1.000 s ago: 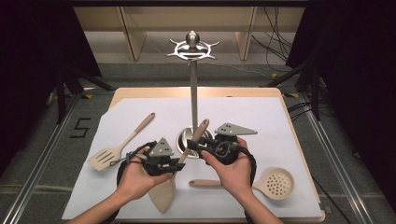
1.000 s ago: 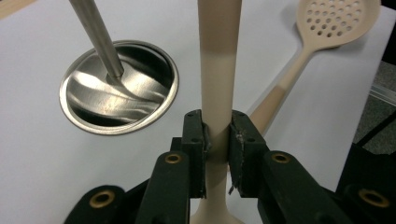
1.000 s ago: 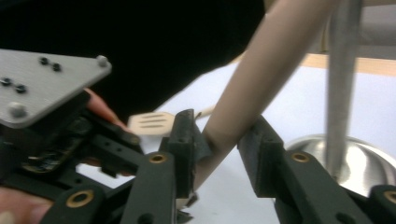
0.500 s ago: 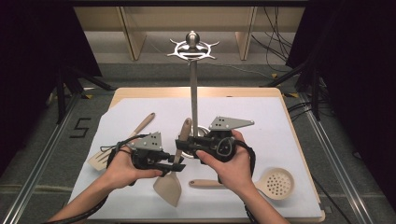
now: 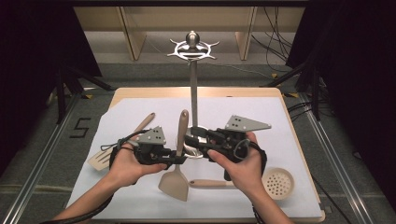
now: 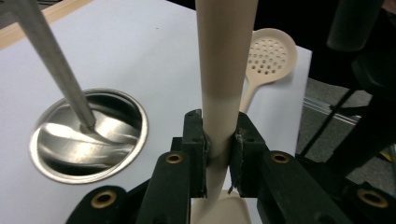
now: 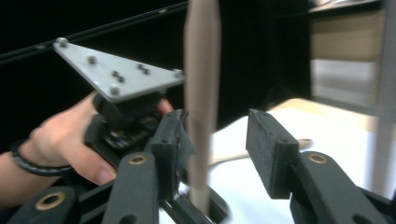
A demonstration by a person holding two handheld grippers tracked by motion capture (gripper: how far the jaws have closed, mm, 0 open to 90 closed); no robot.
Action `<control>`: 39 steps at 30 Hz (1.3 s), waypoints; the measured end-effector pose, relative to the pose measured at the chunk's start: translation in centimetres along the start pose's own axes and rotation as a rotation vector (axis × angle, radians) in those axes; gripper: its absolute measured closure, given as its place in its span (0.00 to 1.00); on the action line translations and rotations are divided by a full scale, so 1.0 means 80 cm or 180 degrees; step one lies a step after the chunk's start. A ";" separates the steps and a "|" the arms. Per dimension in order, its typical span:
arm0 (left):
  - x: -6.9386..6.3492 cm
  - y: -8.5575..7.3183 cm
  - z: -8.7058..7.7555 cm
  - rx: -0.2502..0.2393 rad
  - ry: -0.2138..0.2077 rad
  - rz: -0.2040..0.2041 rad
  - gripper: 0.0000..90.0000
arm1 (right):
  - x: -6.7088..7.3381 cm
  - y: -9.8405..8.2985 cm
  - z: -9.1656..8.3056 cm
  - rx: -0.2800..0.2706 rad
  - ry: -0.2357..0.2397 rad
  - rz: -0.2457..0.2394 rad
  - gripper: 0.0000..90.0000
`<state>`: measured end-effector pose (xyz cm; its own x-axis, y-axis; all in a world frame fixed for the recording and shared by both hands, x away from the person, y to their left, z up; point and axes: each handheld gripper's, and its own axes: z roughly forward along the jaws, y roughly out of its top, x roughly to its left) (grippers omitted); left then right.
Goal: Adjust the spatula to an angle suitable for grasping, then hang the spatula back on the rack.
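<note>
A beige spatula (image 5: 175, 183) hangs upright, blade down, above the white sheet. My left gripper (image 5: 179, 157) comes in from the left and is shut on its handle (image 6: 219, 93) just above the blade; its jaws have just been closing further on it. My right gripper (image 5: 189, 140) faces it from the right, a little higher. Its jaws have just been opening and now stand open, with the handle (image 7: 201, 107) between them, close to one pad (image 7: 172, 140). Right behind stands a metal utensil stand (image 5: 193, 93), its round base (image 6: 88, 135) on the sheet.
A slotted turner (image 5: 101, 158) with a wooden handle lies at the left of the white sheet (image 5: 261, 112). A beige skimmer (image 5: 278, 182) lies at the front right. The stand's hook crown (image 5: 191, 46) rises above the table's far edge.
The spatula has swung from leaning towards the pole to nearly upright and sits a bit higher. The right jaws have come apart around its handle; the left gripper keeps hold.
</note>
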<state>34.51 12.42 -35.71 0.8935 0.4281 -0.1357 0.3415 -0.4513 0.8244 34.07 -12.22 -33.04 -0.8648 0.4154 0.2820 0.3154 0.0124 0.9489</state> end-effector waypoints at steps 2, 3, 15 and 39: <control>0.003 0.002 0.001 -0.0006 0.0059 -0.0034 0.86 | -0.004 -0.003 -0.015 -0.0008 -0.0183 0.0011 0.64; 0.004 0.003 0.002 -0.0023 0.0073 -0.0056 0.87 | -0.009 -0.007 -0.024 0.0023 -0.0327 -0.0027 0.63; 0.013 0.017 0.000 -0.0131 0.0122 -0.0060 0.86 | -0.060 -0.076 -0.067 0.0602 -0.1301 -0.0014 0.63; 0.020 0.057 -0.008 -0.0404 0.0289 -0.0046 0.86 | -0.077 -0.096 -0.082 0.0866 -0.1567 0.0005 0.62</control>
<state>37.36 11.54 -31.80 0.8568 0.5054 -0.1026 0.3093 -0.3444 0.8864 34.38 -20.82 -41.14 -0.6004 0.7903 0.1222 0.4625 0.2184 0.8593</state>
